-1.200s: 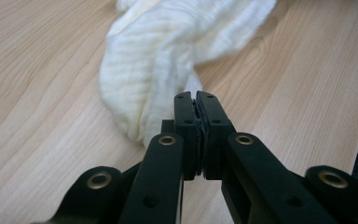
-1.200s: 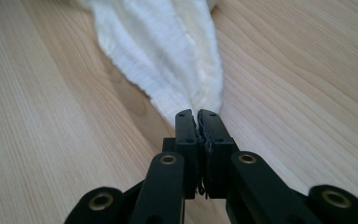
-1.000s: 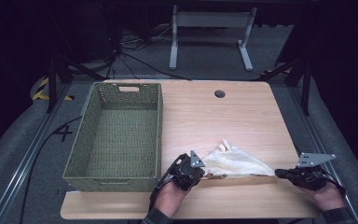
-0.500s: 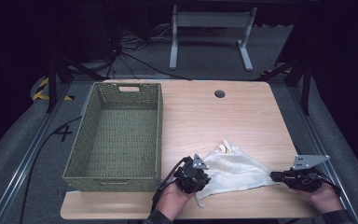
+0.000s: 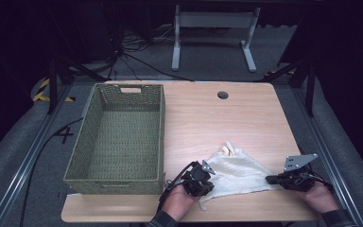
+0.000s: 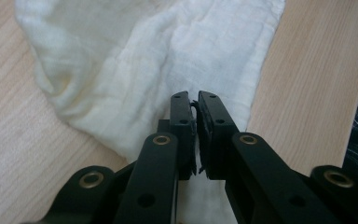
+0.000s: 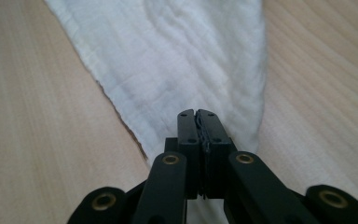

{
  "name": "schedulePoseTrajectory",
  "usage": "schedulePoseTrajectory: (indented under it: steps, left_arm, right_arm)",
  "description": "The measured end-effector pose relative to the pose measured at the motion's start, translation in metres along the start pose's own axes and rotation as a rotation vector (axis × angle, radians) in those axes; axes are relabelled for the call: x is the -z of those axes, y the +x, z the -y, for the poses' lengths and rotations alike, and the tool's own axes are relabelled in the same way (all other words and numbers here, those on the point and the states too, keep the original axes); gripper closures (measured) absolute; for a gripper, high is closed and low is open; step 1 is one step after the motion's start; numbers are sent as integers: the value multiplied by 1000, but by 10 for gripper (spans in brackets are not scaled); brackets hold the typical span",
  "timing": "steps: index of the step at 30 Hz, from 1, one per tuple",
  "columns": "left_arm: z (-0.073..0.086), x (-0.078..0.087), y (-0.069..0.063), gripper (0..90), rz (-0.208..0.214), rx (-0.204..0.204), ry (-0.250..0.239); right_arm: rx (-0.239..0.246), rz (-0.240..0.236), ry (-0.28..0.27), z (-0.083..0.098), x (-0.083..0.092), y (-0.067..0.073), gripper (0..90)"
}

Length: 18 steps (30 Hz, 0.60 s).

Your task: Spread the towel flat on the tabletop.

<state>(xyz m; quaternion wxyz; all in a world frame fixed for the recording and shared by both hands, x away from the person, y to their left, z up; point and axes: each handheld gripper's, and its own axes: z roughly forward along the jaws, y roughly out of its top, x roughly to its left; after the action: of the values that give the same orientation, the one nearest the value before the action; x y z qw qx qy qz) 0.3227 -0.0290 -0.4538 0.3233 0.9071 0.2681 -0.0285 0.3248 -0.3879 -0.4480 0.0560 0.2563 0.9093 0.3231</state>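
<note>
The white cloth (image 5: pixel 238 172) lies on the wooden table (image 5: pixel 246 113), to the right of the green wicker basket (image 5: pixel 118 137) and near the table's front edge. Your left gripper (image 5: pixel 203 178) has its jaws clamped on the cloth's left end. Your right gripper (image 5: pixel 270 179) has its jaws closed tight on the cloth's right corner, farthest from the basket.
</note>
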Motion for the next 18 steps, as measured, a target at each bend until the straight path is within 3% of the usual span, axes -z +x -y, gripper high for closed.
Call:
schedulePoseTrajectory:
  steps: [9,13,15,18]
  left_arm:
    - [4,5,-2,851,-26,-1,22]
    - [3,5,-2,834,-29,-12,21]
    - [2,4,-2,826,-32,-13,18]
    - [2,4,-1,829,-27,-14,16]
  right_arm:
    - [87,-119,39,5,2,30,873]
    - [89,-120,13,2,4,31,836]
    - [55,-71,-50,-7,7,23,796]
    - [33,-42,-78,-14,7,15,782]
